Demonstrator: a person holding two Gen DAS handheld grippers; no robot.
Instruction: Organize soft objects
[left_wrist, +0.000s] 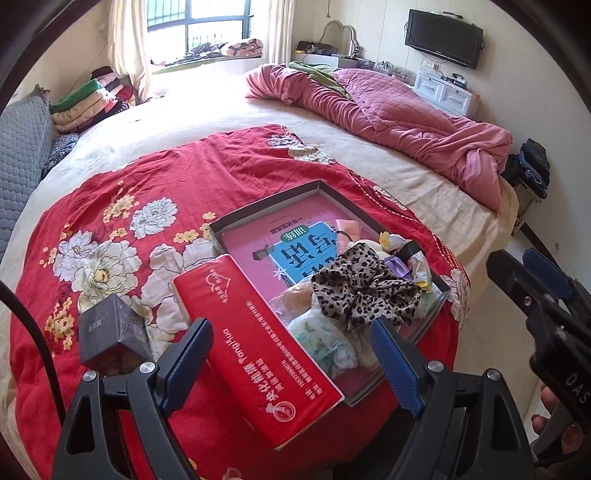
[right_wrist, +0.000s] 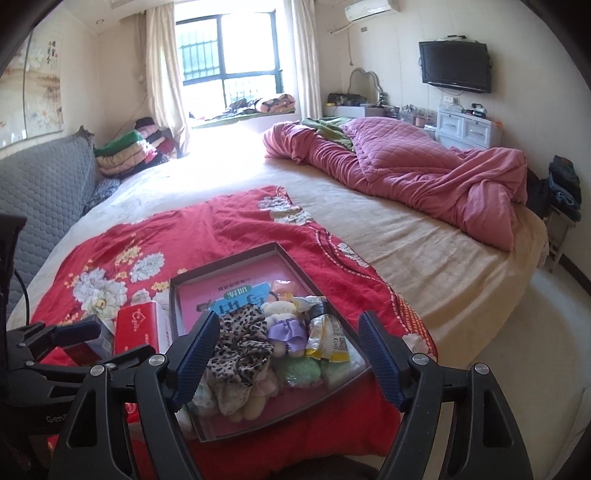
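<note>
Bed (right_wrist: 424, 258): red floral cloth (right_wrist: 221, 229), pink quilt (right_wrist: 424, 166) on sheet.

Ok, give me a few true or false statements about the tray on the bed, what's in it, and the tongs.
1. The leopard-print fabric scrunchie lies inside the shallow dark cardboard tray. True.
2. The red rectangular tissue pack lies wholly on the floor. False: it rests on the bed, leaning on the tray's edge.
3. The left tongs are clamped on the scrunchie. False: they are open and hold nothing.
4. The right tongs are open and empty. True.
5. A pink book lies in the tray's bottom. True.
</note>
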